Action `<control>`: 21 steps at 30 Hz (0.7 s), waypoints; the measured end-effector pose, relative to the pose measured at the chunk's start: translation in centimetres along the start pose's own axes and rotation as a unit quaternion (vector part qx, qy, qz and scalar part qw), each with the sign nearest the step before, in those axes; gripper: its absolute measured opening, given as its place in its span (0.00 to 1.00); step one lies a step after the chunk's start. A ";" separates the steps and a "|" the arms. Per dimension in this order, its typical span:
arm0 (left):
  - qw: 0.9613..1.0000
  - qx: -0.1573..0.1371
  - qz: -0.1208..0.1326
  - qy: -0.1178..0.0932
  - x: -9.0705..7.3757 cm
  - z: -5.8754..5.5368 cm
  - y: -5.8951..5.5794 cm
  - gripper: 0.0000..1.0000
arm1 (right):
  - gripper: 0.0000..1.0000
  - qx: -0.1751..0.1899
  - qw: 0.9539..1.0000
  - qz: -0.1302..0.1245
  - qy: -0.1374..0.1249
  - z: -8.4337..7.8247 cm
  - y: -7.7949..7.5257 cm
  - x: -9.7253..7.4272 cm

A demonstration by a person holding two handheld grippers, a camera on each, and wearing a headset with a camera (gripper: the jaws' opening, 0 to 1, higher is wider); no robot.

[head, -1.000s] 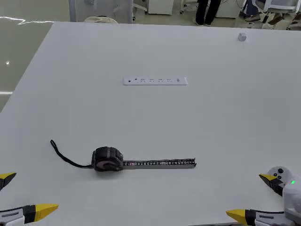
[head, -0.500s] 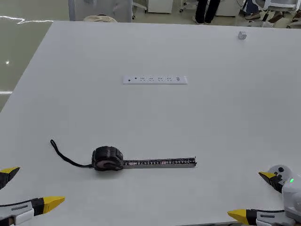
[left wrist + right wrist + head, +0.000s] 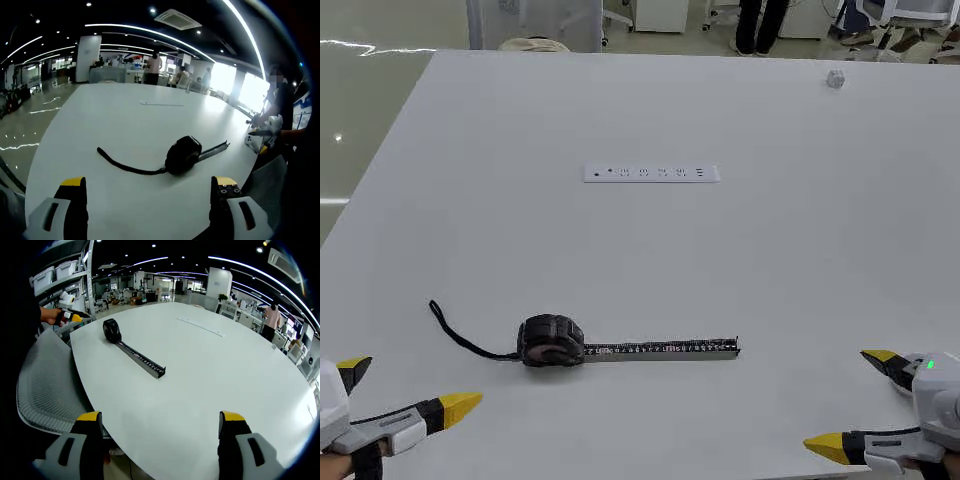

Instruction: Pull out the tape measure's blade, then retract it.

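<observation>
Jaws are standing wide apart on both tools, their yellow tips holding nothing: the left gripper (image 3: 410,385) is hovering over the near left edge of the white table (image 3: 770,230) and the right gripper (image 3: 850,400) over the near right edge, neither touching anything. Between them the black, round-cased tape measure (image 3: 551,340) is lying on its side on the table. Its dark, marked metal blade (image 3: 660,348) is already lying part-way out, flat on the surface, and its black wrist strap (image 3: 460,335) is trailing off the opposite way. The long axis is running left to right across the person, so the case is sitting towards the left gripper and the blade's hooked end (image 3: 733,347) is pointing towards the right gripper. Each gripper is sitting nearer its own end, with open table separating both from the tape. Judging by that, the left gripper is looking better placed to pin the case while the right takes the hooked end along the axis. Farther out, a white power strip (image 3: 651,173) is lying near the table's middle, well apart.
</observation>
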State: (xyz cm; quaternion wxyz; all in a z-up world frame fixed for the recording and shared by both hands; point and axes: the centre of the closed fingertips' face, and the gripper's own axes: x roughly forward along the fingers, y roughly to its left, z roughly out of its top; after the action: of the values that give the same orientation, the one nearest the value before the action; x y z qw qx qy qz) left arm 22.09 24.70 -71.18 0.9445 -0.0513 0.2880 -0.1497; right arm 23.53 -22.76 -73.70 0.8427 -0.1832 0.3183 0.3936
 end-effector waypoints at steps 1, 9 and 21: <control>1.000 0.001 -0.002 -0.001 0.1 0.0 -0.3 1.00 | 0.98 -0.004 1.000 0.004 0.002 0.2 0.1 0.2; 0.999 0.021 0.024 0.001 1.6 0.2 -1.9 1.00 | 0.95 -0.042 0.998 0.040 0.018 1.9 0.0 1.9; 0.999 0.013 0.044 -0.009 3.0 0.8 -2.7 1.00 | 0.93 -0.080 0.994 0.065 0.031 3.9 -1.1 3.2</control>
State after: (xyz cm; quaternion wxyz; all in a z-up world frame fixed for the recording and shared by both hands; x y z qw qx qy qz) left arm 24.20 21.18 -71.54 0.9534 -0.0275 0.2791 -0.1114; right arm 27.49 -19.44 -72.98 0.7875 -0.2414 0.3229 0.4662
